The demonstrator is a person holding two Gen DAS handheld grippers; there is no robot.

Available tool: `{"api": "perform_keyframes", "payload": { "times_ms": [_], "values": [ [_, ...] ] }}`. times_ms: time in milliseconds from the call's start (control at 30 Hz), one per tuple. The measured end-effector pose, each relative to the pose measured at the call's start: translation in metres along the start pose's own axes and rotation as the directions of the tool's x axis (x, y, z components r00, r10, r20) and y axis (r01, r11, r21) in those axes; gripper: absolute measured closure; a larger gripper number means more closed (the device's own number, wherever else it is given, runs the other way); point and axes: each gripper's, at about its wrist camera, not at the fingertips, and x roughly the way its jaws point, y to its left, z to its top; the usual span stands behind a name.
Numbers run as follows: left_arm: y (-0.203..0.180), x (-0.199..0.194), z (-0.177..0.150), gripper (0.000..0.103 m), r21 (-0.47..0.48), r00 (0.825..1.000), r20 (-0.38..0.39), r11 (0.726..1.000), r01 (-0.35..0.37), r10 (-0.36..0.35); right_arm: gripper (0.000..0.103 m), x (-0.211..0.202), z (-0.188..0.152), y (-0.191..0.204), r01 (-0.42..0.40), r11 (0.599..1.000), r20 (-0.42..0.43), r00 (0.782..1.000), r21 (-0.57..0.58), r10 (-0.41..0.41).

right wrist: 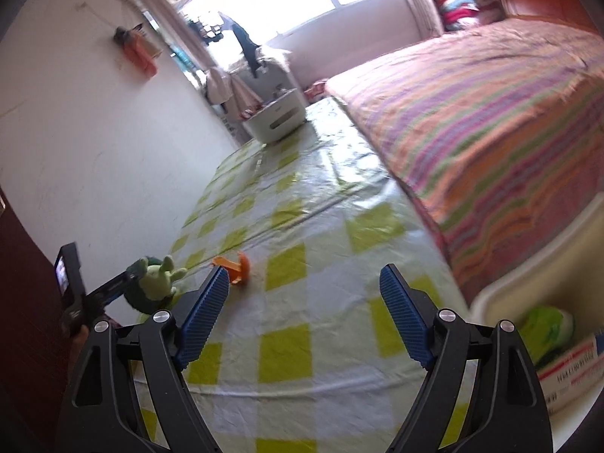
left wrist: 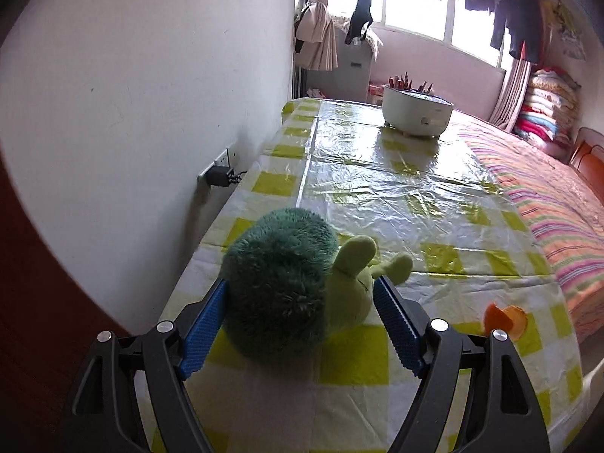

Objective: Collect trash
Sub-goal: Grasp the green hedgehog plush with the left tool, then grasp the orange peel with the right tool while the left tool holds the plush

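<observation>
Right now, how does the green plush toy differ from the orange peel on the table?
The plush toy is large, furry and green; the orange peel is small, thin and curled. The toy sits between the left gripper's blue pads, apparently gripped; the peel lies free beside it, untouched. Both rest on the checked tablecloth.

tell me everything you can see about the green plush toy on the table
The plush toy has a big, shaggy dark-green rounded body and a paler lime-green head with two stubby horns and a stitched line on it. It looks soft and furry. It lies on the checked plastic tablecloth near the wall-side edge, head toward the orange peel. It sits between the blue pads of the left gripper; whether they press on it is unclear. The right wrist view shows it too.
</observation>
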Motion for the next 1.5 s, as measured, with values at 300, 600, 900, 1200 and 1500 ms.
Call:
{"api": "perform_keyframes", "payload": {
  "times_ms": [300,600,900,1200,1500],
  "values": [
    [0.002,0.018,0.005,0.027,0.062,0.999,0.023,0.998,-0.029,0.027,0.020,0.062,0.012,0.064,-0.103,0.986,-0.100,0.991,-0.135,0.090],
    [0.018,0.021,0.009,0.033,-0.010,0.999,0.020,0.999,0.038,-0.038,0.020,0.139,-0.002,0.087,-0.178,0.976,-0.259,0.956,-0.129,0.140],
    [0.020,0.012,0.009,0.066,-0.032,0.997,0.011,0.996,0.082,-0.082,0.020,0.153,-0.004,0.078,-0.175,0.975,-0.292,0.948,-0.136,0.129],
    [0.019,0.011,0.006,0.067,-0.045,0.994,-0.001,0.993,0.107,-0.107,0.020,0.146,-0.002,0.072,-0.159,0.979,-0.280,0.953,-0.128,0.118],
    [0.019,0.003,0.007,0.068,-0.053,0.993,0.010,0.991,0.121,-0.121,0.020,0.154,-0.010,0.075,-0.157,0.977,-0.298,0.948,-0.144,0.109]
  ]
}}
